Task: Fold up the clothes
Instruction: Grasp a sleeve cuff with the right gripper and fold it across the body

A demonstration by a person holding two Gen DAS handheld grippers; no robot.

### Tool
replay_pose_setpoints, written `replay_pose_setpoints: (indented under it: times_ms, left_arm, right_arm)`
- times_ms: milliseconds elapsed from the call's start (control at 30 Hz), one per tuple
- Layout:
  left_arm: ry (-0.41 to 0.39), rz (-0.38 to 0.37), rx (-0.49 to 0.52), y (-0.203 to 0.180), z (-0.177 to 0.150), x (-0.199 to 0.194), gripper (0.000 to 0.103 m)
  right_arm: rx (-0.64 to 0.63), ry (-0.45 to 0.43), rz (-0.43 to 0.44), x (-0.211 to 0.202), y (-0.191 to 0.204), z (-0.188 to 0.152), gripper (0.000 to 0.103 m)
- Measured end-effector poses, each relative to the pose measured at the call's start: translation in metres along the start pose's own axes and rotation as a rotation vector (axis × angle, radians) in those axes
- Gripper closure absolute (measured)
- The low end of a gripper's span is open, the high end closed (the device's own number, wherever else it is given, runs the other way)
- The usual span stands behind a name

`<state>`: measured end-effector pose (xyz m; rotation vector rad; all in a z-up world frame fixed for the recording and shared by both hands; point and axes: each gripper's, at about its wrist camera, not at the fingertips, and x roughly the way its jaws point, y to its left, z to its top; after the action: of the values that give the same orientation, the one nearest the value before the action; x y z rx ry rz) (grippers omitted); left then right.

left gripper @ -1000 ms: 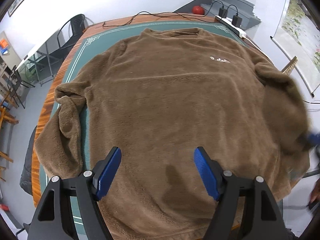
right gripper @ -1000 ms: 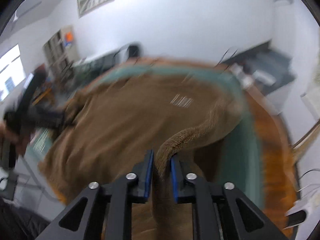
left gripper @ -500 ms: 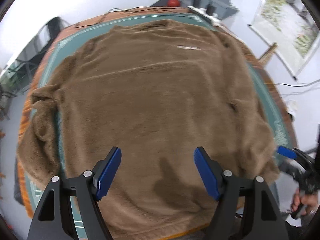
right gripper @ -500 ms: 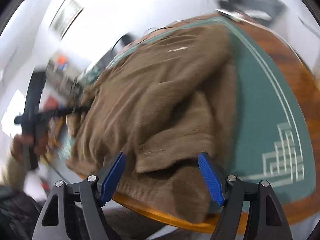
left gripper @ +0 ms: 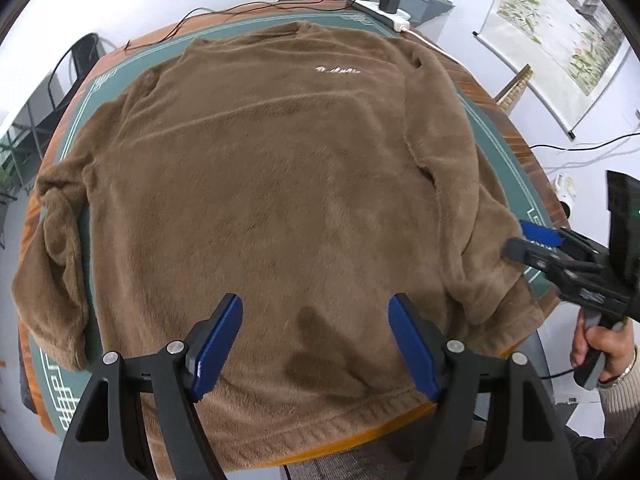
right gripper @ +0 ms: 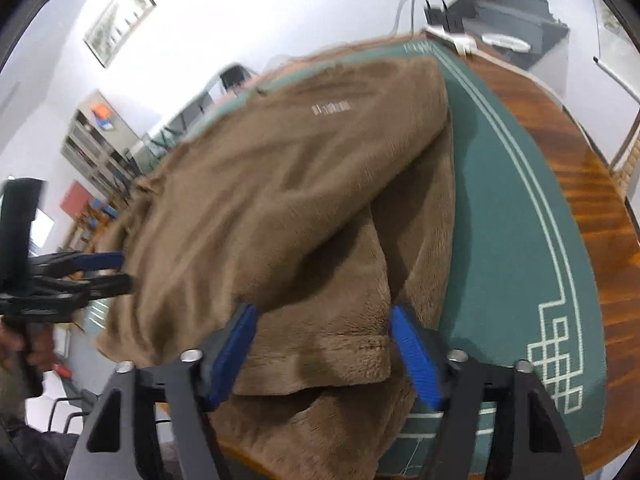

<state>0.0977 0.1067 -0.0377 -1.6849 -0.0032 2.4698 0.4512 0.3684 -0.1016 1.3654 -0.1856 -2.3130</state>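
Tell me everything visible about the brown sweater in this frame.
The brown sweater is fuzzy fleece, lying spread face up on the green mat, with small white lettering on the chest and a ribbed hem hanging over the near table edge. Both sleeves lie along its sides; the cuff of one sits between the open right gripper. The left gripper hovers open above the hem.

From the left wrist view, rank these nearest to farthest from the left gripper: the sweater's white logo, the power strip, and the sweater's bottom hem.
Measured from the left gripper:
1. Bottom hem, just below the open fingers at the table's near edge.
2. White logo, far up the sweater, right of centre.
3. Power strip, beyond the collar at the table's far edge, to the right.
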Motion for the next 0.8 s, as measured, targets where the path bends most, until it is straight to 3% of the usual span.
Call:
replay_pose_setpoints:
  times_ms: [33, 67, 267, 333, 500, 667, 800]
  left_arm:
    - [0.004, 0.001, -0.004, 0.001, -0.003, 0.001, 0.024]
    - [0.008, 0.004, -0.01, 0.002, -0.007, 0.002, 0.024]
    - [0.032, 0.014, -0.059, 0.013, -0.021, 0.007, 0.024]
    - [0.033, 0.015, -0.074, 0.017, -0.023, 0.007, 0.024]
    - [0.02, -0.019, -0.082, 0.014, -0.021, 0.007, 0.024]
    - [0.003, -0.064, -0.023, -0.006, -0.017, 0.005, 0.024]
    - [-0.023, -0.101, 0.05, -0.023, -0.019, 0.002, 0.024]
  right_arm:
    - [0.003, 0.019, -0.011, 0.006, -0.001, -0.002, 0.053]
    - [0.007, 0.038, -0.022, 0.012, -0.001, -0.003, 0.058]
    - [-0.025, 0.061, -0.015, 0.013, 0.0, -0.009, 0.073]
    - [-0.005, 0.046, 0.048, 0.001, -0.002, -0.009, 0.079]
    - [0.07, 0.036, 0.184, -0.015, -0.007, -0.015, 0.078]
    - [0.169, 0.026, 0.216, -0.003, -0.018, -0.017, 0.078]
    - [0.2, 0.045, 0.238, 0.002, -0.019, -0.019, 0.068]
